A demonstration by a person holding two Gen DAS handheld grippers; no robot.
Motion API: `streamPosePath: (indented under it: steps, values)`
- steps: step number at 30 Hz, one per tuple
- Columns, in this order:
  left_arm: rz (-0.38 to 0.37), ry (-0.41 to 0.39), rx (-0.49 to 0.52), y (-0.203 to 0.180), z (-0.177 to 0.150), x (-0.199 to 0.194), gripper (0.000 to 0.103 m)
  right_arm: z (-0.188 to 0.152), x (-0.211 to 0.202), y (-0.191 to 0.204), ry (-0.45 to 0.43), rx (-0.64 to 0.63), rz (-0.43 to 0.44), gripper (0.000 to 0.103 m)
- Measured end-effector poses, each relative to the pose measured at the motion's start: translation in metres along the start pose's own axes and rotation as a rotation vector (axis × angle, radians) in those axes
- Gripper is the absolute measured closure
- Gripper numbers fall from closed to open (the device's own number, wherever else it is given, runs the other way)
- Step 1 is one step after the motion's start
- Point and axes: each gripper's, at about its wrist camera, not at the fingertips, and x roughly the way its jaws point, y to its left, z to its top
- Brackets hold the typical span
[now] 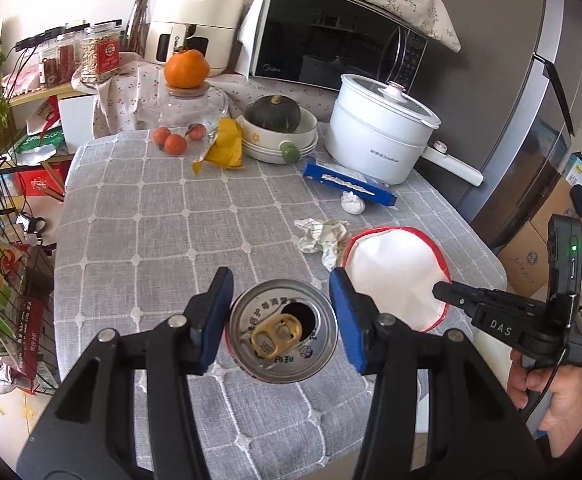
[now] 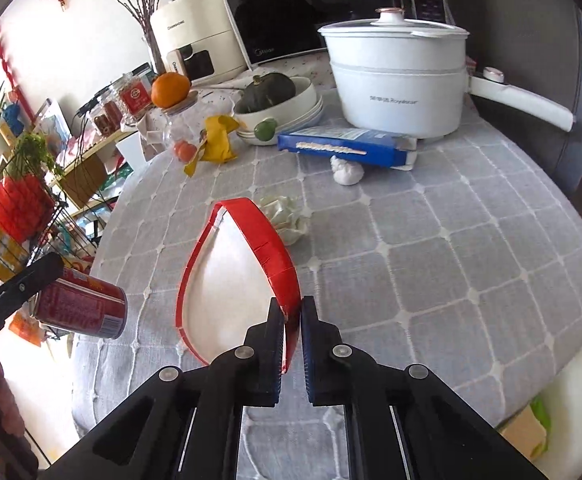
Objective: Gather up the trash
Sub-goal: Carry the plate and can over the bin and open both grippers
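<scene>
Left gripper [image 1: 281, 314] clamped on a red drink can [image 1: 283, 332], one blue pad against each side of it; opened top and gold pull tab face the left wrist camera. In the right wrist view the can [image 2: 81, 307] is held clear of the grey checked tablecloth [image 2: 471, 240], tilted on its side at the table's left edge, just left of the container. Right gripper [image 2: 291, 312] pinched tight on the near rim of a red-rimmed white container [image 2: 227, 280]; rim wall sits between the two pads, container mouth squeezed to a teardrop. From the left wrist view the same container [image 1: 395, 272] lies just right of the can, right gripper tip [image 1: 443, 290] at its rim. Loose trash on the cloth: crumpled wrapper [image 1: 323, 238] touching the container's far side, white paper wad [image 1: 351, 203] beyond it beside a flat blue box [image 1: 349, 182], yellow wrapper [image 1: 223, 146] further back near the stacked bowls [image 1: 279, 140]. White electric pot [image 1: 383, 136] behind the blue box.
</scene>
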Motion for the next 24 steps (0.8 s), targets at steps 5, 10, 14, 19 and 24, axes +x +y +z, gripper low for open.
streamPosePath:
  steps: [5,10,14,19,24]
  values:
    - [-0.054,-0.001,0.034,-0.035,-0.001,0.003,0.052,-0.004,-0.034,-0.038,-0.016,0.035,-0.049,0.094]
    - [-0.118,0.004,0.068,-0.074,-0.006,0.007,0.052,-0.015,-0.065,-0.079,-0.014,0.083,-0.106,0.094]
    - [-0.168,0.01,0.098,-0.105,-0.012,0.01,0.052,-0.027,-0.089,-0.111,-0.009,0.111,-0.165,0.094]
    - [-0.225,0.023,0.144,-0.142,-0.021,0.013,0.052,-0.045,-0.117,-0.146,0.006,0.158,-0.218,0.094]
    - [-0.281,0.055,0.201,-0.18,-0.033,0.021,0.052,-0.074,-0.131,-0.185,0.067,0.214,-0.279,0.094]
